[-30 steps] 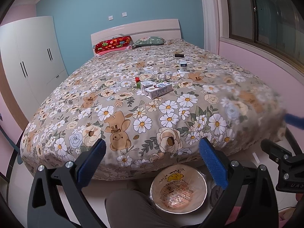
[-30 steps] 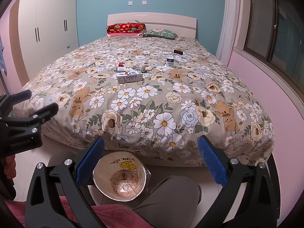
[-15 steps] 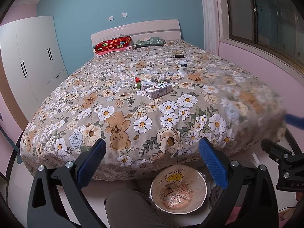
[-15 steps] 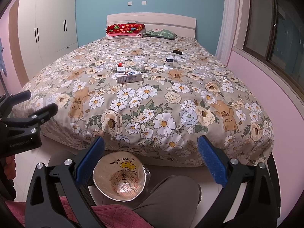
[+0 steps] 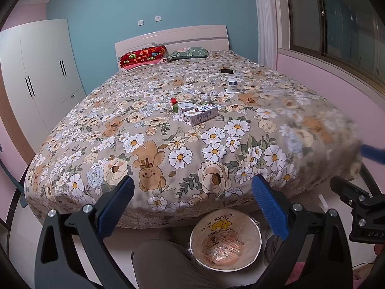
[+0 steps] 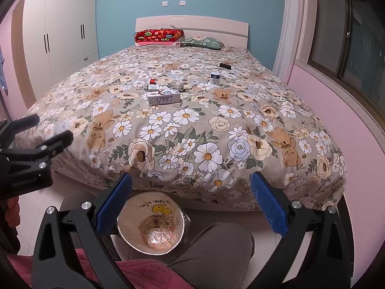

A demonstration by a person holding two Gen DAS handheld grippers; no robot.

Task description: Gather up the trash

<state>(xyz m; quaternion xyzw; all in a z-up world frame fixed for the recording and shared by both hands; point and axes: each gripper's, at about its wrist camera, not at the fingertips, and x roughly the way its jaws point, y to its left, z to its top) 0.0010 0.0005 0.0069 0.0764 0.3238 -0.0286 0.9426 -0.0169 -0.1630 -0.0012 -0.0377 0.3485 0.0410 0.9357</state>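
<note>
While both sets of jaws gape wide and hold nothing, the left gripper (image 5: pixel 192 207) and right gripper (image 6: pixel 191 203) hover above a lined bin (image 5: pixel 225 238) on the floor; farther off, cartons (image 6: pixel 163 97) and a small bottle (image 6: pixel 214 78) lie mid-bed (image 6: pixel 216 144).

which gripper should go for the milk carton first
Probably the left gripper: the milk carton lies almost straight ahead of its open jaws, while it sits left of centre for the right gripper.

Bed's (image 5: pixel 324 125) right edge blurred; bowl (image 6: pixel 134 214) partly hidden.
</note>
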